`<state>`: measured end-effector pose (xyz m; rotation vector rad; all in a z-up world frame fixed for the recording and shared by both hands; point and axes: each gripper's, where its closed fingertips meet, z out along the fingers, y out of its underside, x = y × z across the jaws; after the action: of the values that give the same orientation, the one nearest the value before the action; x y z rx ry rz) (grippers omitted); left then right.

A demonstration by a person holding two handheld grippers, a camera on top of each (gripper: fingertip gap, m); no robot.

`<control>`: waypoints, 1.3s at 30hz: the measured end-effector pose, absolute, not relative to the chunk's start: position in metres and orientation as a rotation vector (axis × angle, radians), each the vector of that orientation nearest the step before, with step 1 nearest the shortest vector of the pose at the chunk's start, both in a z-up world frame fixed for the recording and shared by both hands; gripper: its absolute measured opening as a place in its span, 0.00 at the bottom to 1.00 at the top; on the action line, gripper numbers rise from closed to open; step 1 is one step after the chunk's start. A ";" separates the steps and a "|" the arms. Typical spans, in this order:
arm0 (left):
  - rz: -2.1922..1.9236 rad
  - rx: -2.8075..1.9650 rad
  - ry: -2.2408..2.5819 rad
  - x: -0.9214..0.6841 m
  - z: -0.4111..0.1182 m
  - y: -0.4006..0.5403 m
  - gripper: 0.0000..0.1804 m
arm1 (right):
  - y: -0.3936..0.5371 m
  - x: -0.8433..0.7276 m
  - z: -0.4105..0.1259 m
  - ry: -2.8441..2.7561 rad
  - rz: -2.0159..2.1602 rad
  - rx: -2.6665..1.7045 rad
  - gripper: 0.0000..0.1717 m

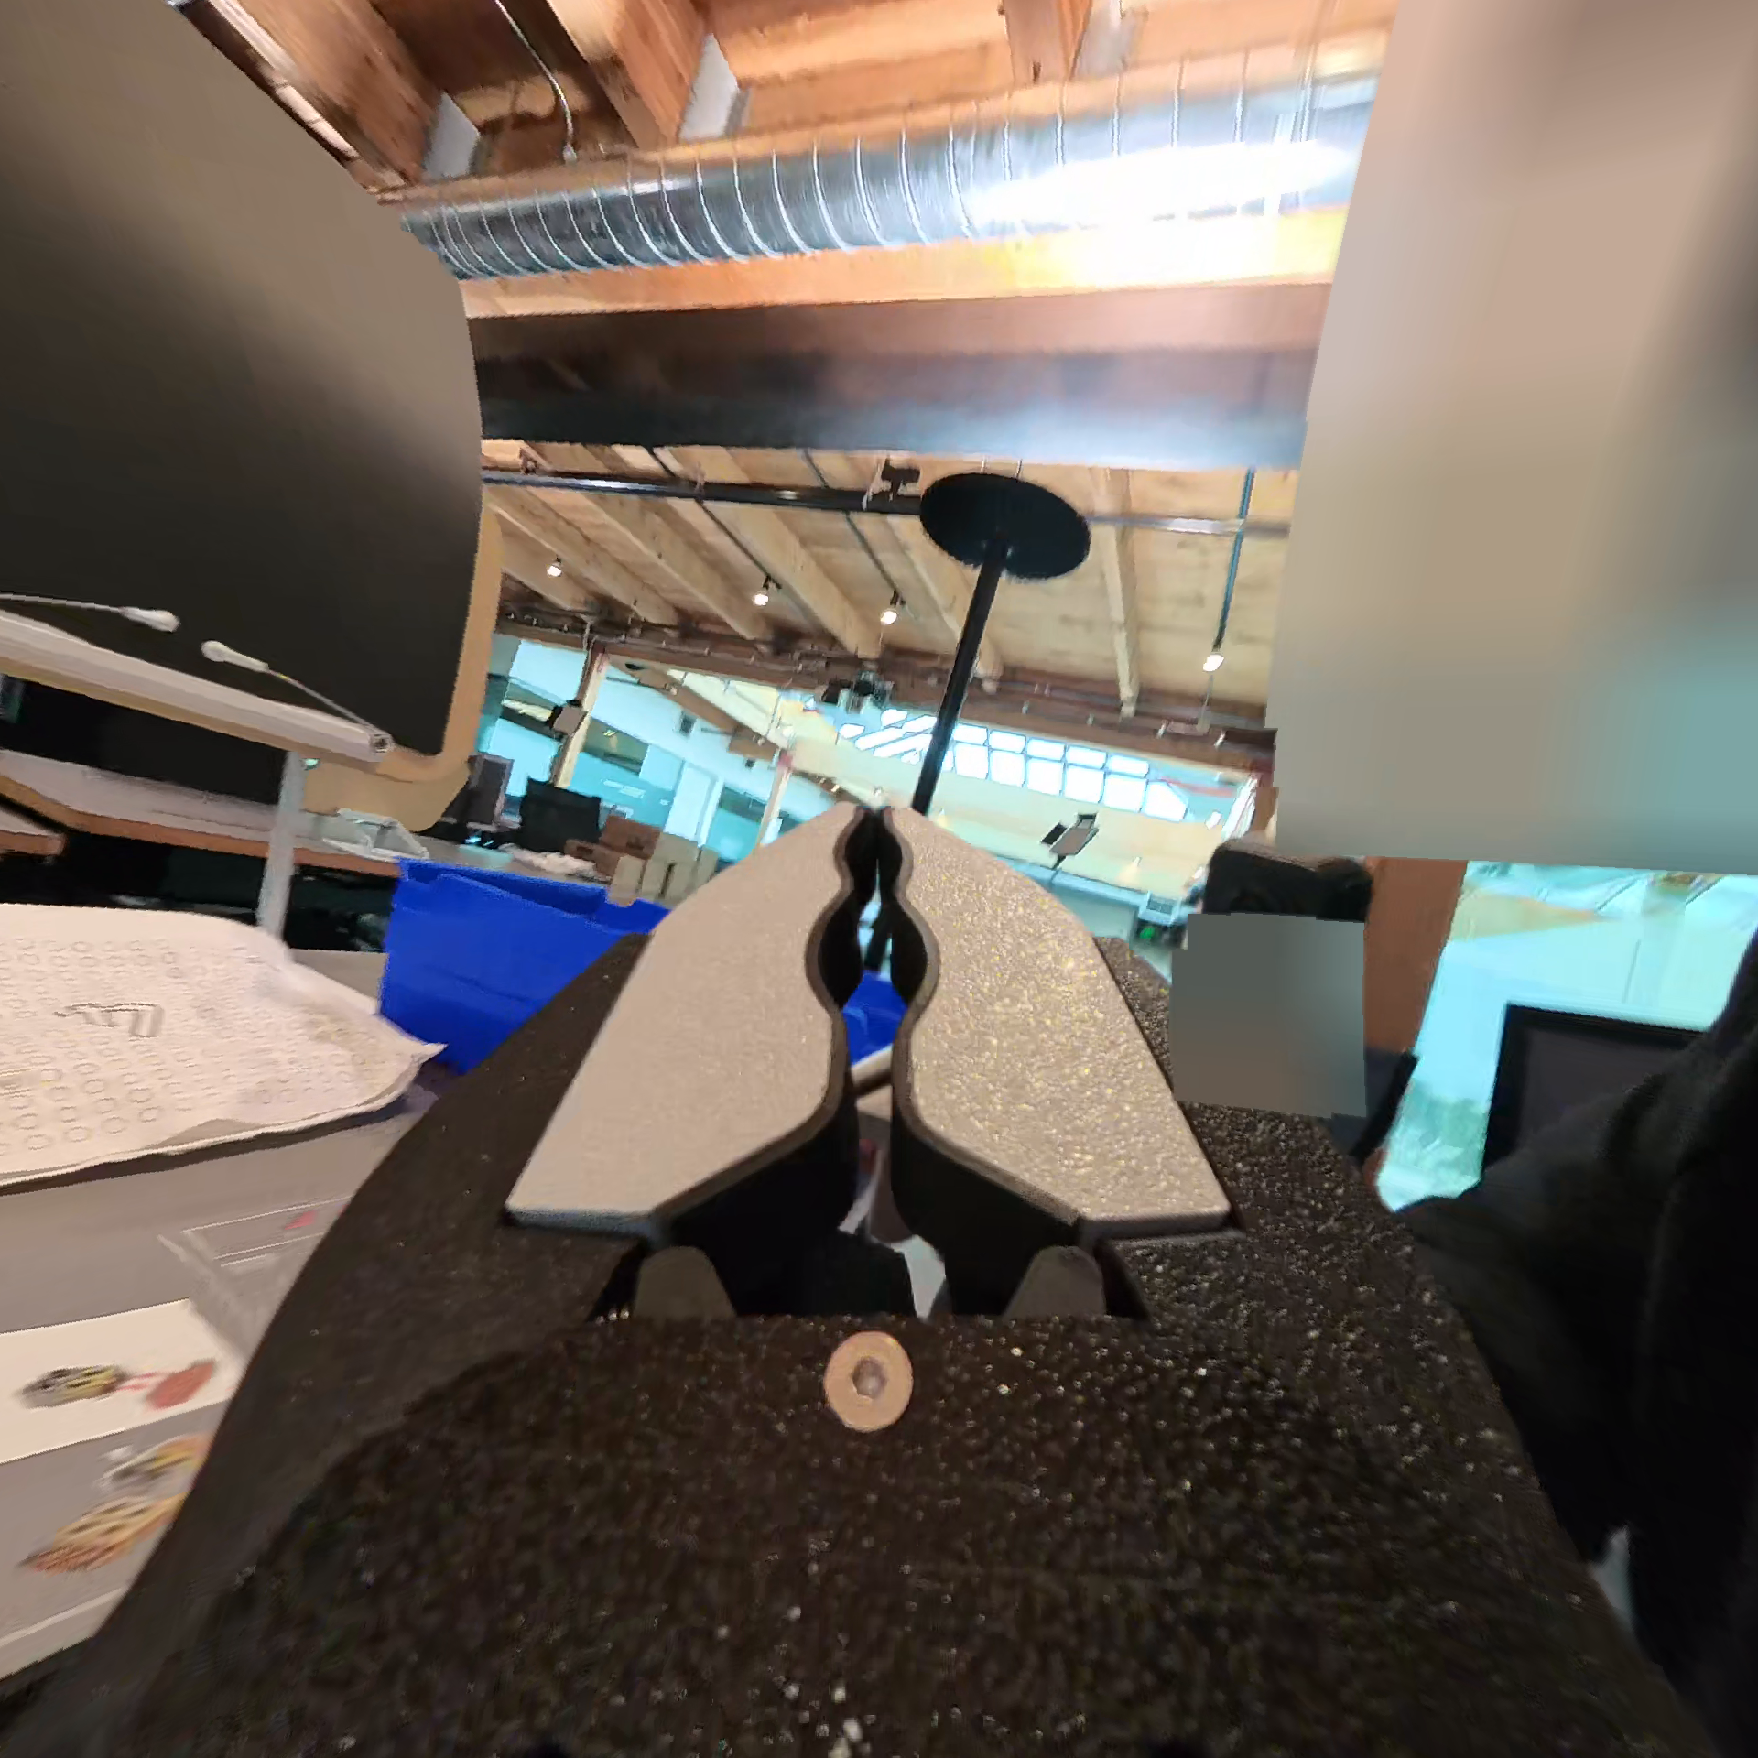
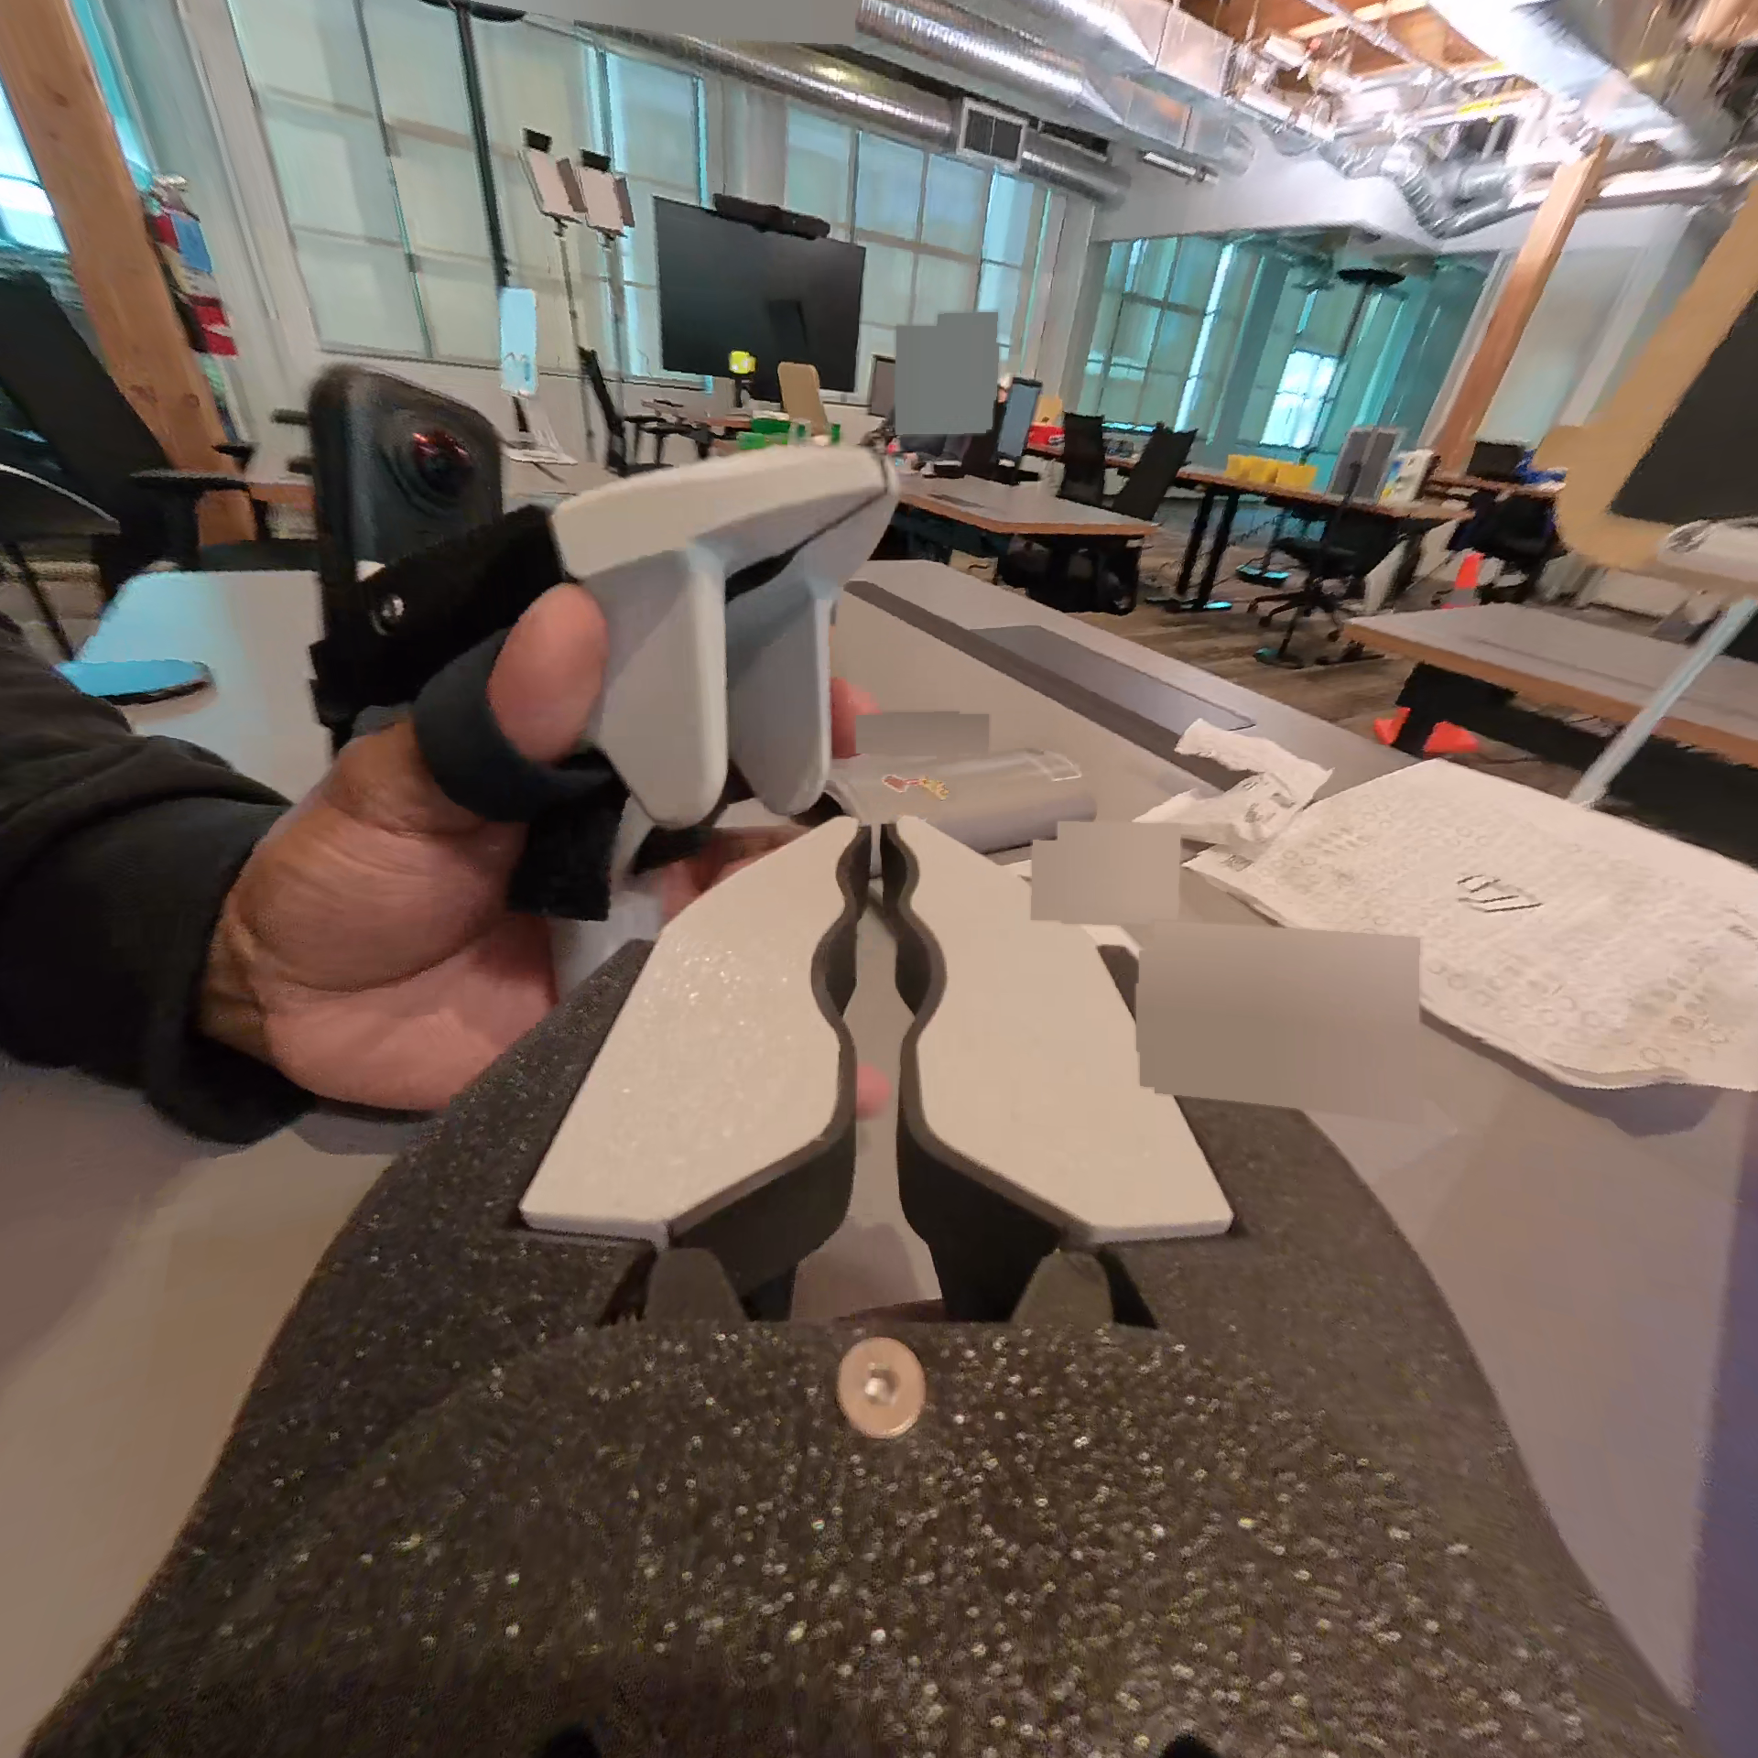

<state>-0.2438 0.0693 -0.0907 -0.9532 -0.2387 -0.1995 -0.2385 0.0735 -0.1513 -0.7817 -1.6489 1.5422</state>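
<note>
My left gripper (image 1: 876,816) points up toward the ceiling, its grey fingers (image 1: 742,1008) closed tip to tip with nothing between them. It also shows in the right wrist view (image 2: 880,480), held in a person's hand (image 2: 380,894), shut and empty, just above and left of my right gripper. My right gripper (image 2: 875,835) hangs over the grey table (image 2: 951,628) with only a thin slit between its fingers (image 2: 732,1027) and nothing in it. A clear packet with a small coloured sticker (image 2: 961,790) lies on the table just beyond its tips.
A white patterned paper bag (image 2: 1522,913) lies to the right, also in the left wrist view (image 1: 143,1027). Crumpled white paper (image 2: 1246,780) lies near it. A blue bin (image 1: 495,942) stands behind. Picture cards (image 1: 105,1379) lie at lower left. Desks and chairs fill the room beyond. One gripper's finger ends stand about 6 centimeters off the other's.
</note>
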 end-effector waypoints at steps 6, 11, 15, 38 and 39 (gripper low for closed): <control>-0.489 -0.654 -0.328 -0.247 -0.060 0.059 0.00 | 0.066 -0.237 -0.172 -1.739 1.486 -0.947 0.00; -0.616 -0.638 -0.205 -0.222 -0.041 0.071 0.00 | 0.068 -0.231 -0.193 -1.883 1.394 -1.000 0.00; -0.597 -0.694 -0.133 -0.208 -0.031 0.082 0.00 | 0.067 -0.222 -0.190 -1.958 1.573 -1.033 0.00; -0.119 -1.202 0.202 -0.180 -0.103 0.122 0.11 | 0.360 -0.240 -0.092 -2.185 0.332 -0.990 0.04; -0.102 -1.230 0.228 -0.175 -0.109 0.126 0.11 | 0.376 -0.253 -0.103 -2.261 0.306 -1.034 0.04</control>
<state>-0.1749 0.1259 -0.1090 -1.2296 0.2281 -0.1022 -0.2534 0.3756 -0.1035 -1.0339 -2.2608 0.3065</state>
